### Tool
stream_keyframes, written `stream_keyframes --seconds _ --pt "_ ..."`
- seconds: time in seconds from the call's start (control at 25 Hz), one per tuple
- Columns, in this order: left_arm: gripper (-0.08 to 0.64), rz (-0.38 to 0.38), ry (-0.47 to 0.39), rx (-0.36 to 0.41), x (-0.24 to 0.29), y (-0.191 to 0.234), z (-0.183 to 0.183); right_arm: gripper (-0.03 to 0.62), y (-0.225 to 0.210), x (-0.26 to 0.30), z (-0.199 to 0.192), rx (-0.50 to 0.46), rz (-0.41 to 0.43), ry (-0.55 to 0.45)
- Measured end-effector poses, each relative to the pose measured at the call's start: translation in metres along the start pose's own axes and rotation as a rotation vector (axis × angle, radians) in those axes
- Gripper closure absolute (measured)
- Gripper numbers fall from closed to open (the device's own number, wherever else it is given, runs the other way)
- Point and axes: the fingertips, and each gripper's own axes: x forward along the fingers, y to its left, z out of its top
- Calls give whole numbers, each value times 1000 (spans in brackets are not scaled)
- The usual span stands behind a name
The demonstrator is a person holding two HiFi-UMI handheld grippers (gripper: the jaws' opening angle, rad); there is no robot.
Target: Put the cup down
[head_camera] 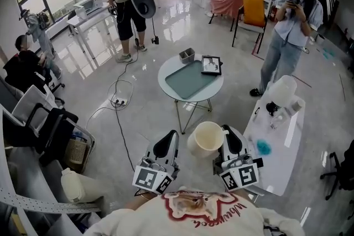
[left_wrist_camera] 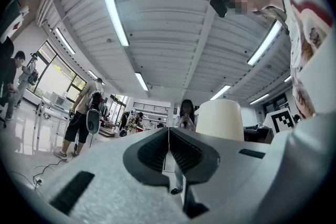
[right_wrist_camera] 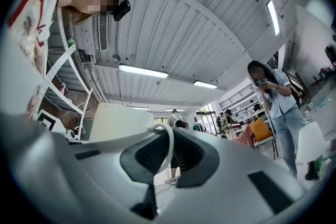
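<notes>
The biggest thing in my way is the long white table (head_camera: 289, 147) at 3 o'clock, its near edge just beside the right gripper (head_camera: 230, 140); it carries a white rounded vessel (head_camera: 282, 91) and a small blue object (head_camera: 264, 147). At 12 o'clock stands the round table (head_camera: 166, 71), with a grey-green tray (head_camera: 191, 80), a small basket (head_camera: 187, 55) and a dark frame (head_camera: 211, 65) on it. Bare glossy floor lies between that table and me. A person (head_camera: 290, 36) stands at 1 o'clock beyond the white table's far end. A cable with a power strip (head_camera: 118, 101) lies on the floor at 10 o'clock, well apart from both tables. The cup (head_camera: 206, 138) hangs in the air between my two grippers, short of the round table. Its mouth opens toward my head camera, so its long axis runs roughly up and down, with the handle (right_wrist_camera: 168, 145) at its 3 o'clock side. The right gripper pinches that handle loop between its jaws. The left gripper (head_camera: 167, 145), at the cup's 9 o'clock, has its jaws pressed together on nothing and doesn't touch the cup.
</notes>
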Motion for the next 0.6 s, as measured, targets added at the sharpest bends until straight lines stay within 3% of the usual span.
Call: stream_keyframes --seconds 0.6 --pt "543 0 -10 -19 44 54 -16 551 -17 56 -30 2 -22 34"
